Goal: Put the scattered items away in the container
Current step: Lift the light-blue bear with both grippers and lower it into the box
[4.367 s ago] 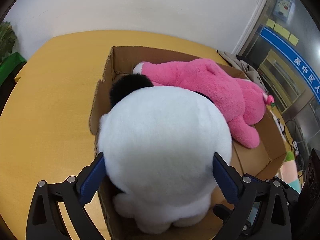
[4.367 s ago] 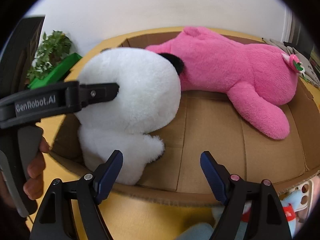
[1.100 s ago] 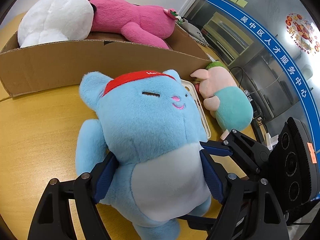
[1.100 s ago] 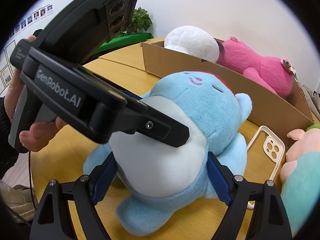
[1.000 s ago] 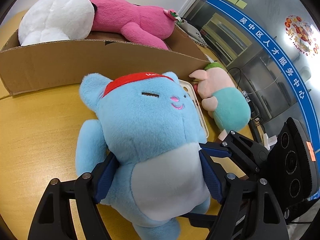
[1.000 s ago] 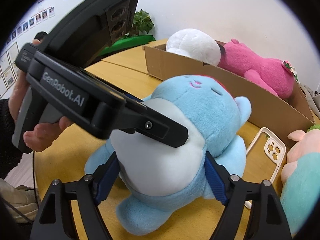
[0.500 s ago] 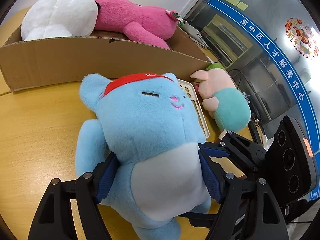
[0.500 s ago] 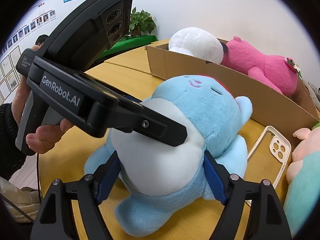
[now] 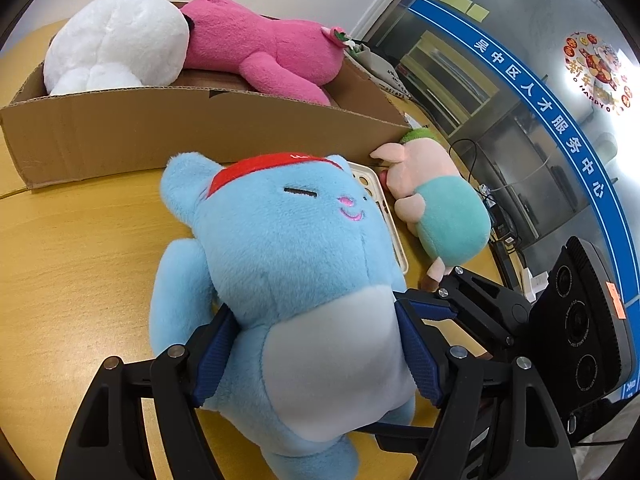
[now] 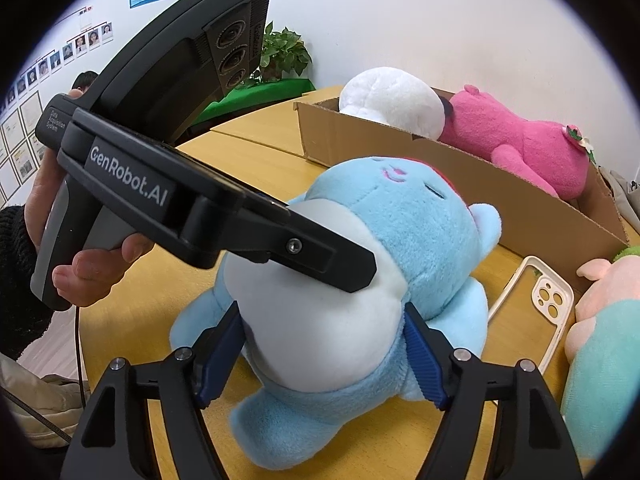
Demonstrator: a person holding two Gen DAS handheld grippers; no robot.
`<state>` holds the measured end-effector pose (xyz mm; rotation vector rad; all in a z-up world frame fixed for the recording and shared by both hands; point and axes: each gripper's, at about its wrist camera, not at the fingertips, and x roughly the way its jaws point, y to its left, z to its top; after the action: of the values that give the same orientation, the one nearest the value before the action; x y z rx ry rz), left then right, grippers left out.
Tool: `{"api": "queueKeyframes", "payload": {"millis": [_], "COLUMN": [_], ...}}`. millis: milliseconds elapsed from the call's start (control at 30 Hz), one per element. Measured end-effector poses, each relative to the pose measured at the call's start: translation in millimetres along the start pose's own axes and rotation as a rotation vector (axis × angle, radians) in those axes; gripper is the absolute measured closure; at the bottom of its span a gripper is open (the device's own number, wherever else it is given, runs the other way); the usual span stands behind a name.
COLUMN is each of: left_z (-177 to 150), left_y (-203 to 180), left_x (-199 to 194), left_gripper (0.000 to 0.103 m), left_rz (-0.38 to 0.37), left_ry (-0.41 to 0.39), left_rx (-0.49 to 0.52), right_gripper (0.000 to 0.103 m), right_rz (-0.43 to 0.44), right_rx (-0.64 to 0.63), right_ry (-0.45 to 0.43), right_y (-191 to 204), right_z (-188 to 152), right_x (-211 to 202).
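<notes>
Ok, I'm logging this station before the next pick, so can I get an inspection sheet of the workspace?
Surface: yellow wooden table, plush toys lying on it.
Job's things: light-blue plush bear with red headband on table; white round plush and pink plush bear inside brown cardboard box; pink-and-teal plush pig beside box.
Clutter: cream phone case.
Grippers: left gripper and right gripper both clamp the blue bear's belly.
Cables: black wires past the table edge.
Surroundings: potted plant, white wall.
</notes>
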<state>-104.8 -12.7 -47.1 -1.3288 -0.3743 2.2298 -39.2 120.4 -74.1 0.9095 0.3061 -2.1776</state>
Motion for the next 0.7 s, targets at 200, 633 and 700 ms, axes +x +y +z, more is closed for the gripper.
{"api": "queueKeyframes", "payload": {"millis": [200, 633, 700], "left_z": [9, 93, 114], "left_y": [-14, -54, -56], "left_x": [-20, -79, -85], "left_gripper": [0.023, 0.023, 0.023], "left_rz": [0.015, 0.023, 0.029], "left_ry": [-0.046, -0.216, -0.245], "left_rx": [0.03, 0.187, 0.206], "right_gripper": [0.029, 0.029, 0.029], "right_rz": [0.0, -0.111, -0.137], "right_rx": [-0.015, -0.134, -0.172], "right_ry": [-0.037, -0.171, -0.188], "right_y": [0, -15, -22], "right_z": [12, 86, 104], "right_x": [-13, -62, -64]}}
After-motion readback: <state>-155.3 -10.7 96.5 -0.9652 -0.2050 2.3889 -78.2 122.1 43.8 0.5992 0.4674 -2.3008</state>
